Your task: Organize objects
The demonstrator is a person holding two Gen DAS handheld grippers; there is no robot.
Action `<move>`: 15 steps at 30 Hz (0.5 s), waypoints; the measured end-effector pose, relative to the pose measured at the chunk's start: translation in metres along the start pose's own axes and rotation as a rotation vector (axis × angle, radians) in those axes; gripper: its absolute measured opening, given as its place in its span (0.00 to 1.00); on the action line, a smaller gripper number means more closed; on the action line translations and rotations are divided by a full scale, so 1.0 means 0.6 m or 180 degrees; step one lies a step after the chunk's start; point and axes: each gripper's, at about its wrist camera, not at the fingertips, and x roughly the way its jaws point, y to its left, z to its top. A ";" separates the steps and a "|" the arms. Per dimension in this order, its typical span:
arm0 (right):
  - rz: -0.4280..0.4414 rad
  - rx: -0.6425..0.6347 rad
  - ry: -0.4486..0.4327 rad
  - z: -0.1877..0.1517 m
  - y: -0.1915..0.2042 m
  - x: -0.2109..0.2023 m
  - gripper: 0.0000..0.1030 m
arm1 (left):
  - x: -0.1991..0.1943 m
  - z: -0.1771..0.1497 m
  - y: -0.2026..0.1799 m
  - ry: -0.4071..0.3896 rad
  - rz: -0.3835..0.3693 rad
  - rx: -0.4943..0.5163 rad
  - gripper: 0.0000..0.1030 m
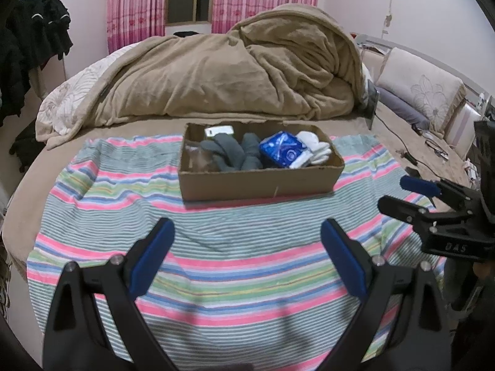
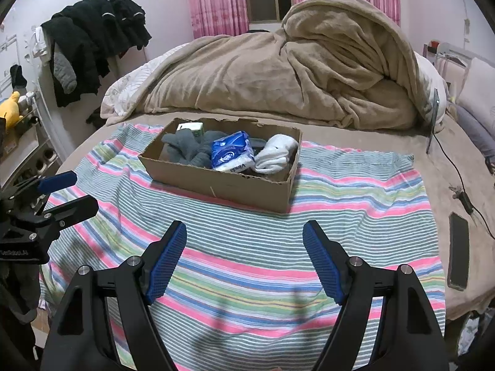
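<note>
A shallow cardboard box (image 1: 260, 185) (image 2: 222, 185) stands on a striped cloth (image 1: 216, 266) (image 2: 263, 247) spread over the bed. Inside it lie grey socks (image 1: 235, 154) (image 2: 188, 150), a blue tissue pack (image 1: 280, 150) (image 2: 232, 151), white socks (image 1: 314, 150) (image 2: 275, 153) and a small white packet (image 1: 219, 130) (image 2: 191, 127). My left gripper (image 1: 247, 232) hangs open over the cloth, short of the box, with nothing between its blue pads. My right gripper (image 2: 244, 235) is open and empty too, nearer the box's right end. Each gripper shows at the other view's edge, the right (image 1: 399, 194) and the left (image 2: 77, 193).
A heaped tan blanket (image 1: 232, 71) (image 2: 294, 71) fills the bed behind the box. A dark phone (image 2: 458, 250) and a black cable (image 2: 464, 185) lie on the bed to the right. Pillows (image 1: 427, 95) sit at the far right; dark clothes (image 2: 96, 37) hang at the left.
</note>
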 end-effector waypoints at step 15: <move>-0.0063 -0.0042 0.0053 0.004 0.001 0.012 0.78 | 0.004 0.006 0.011 0.0005 0.0030 -0.0009 0.95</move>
